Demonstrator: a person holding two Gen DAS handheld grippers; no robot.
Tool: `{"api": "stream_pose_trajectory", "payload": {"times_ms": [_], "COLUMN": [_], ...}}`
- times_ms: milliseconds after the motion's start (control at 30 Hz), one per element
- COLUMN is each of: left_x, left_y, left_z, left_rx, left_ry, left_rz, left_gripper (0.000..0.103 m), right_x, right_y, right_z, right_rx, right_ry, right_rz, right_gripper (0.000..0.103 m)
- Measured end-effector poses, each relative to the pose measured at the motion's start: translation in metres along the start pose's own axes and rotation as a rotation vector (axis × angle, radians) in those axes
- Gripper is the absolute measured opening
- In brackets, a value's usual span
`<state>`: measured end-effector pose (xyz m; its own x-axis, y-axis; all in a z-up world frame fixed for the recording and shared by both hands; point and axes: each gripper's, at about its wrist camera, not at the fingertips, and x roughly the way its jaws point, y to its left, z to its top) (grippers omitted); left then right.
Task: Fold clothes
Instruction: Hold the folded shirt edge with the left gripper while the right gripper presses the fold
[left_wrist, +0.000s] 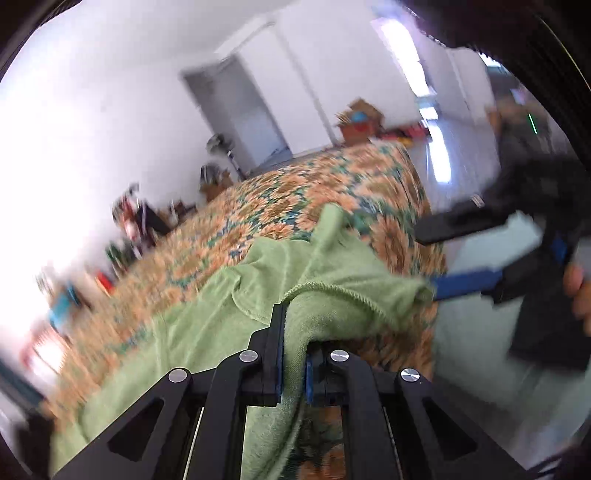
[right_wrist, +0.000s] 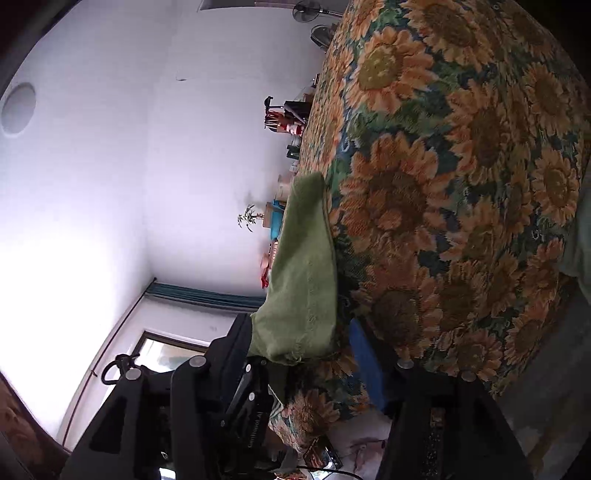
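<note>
A green cloth (left_wrist: 229, 314) is being pinched by the left gripper (left_wrist: 293, 354), whose jaws are pressing narrowly on a hemmed edge of the fabric. The rest of the cloth is lying spread over the sunflower-patterned cover (left_wrist: 332, 192) of the bench, with one fold raised toward the gripper. The right gripper (left_wrist: 448, 258) is being held just beside the cloth's right corner, its jaws standing apart with nothing gripped between them. In the right wrist view, the cloth (right_wrist: 303, 273) is seen draped along the cover's edge.
</note>
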<state>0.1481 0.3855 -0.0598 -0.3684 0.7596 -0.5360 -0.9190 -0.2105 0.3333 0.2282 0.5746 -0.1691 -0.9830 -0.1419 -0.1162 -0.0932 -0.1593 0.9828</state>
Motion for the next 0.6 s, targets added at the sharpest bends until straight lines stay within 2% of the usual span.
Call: {"api": "stream_pose_trajectory", "payload": {"times_ms": [100,200,467,600], "left_x": [0.001,0.003,-0.002,-0.003], "left_y": [0.008,0.008,0.003,0.003], "left_z": [0.001,-0.004,-0.009,-0.009], "left_rx": [-0.107,-0.12,-0.13,-0.158], "left_ry": [-0.004,-0.008,-0.014,-0.026], "left_rz": [-0.041,-0.036,-0.026,-0.033], "left_gripper": [0.008,0.008,0.008,0.008], "right_x": [-0.001,0.002,0.03,0.041], "right_y": [-0.008,-0.012,0.036,0.064], "right_z": [0.006,0.012,0.038,0.043], "right_rx": [0.057,0.077,-0.203,-0.322], "right_ry": [-0.008,-0.01,0.054,0.095], "right_rz": [0.054,0.069,-0.112,-0.1], "right_gripper": [0.068,0.072,0.072,0.072]}}
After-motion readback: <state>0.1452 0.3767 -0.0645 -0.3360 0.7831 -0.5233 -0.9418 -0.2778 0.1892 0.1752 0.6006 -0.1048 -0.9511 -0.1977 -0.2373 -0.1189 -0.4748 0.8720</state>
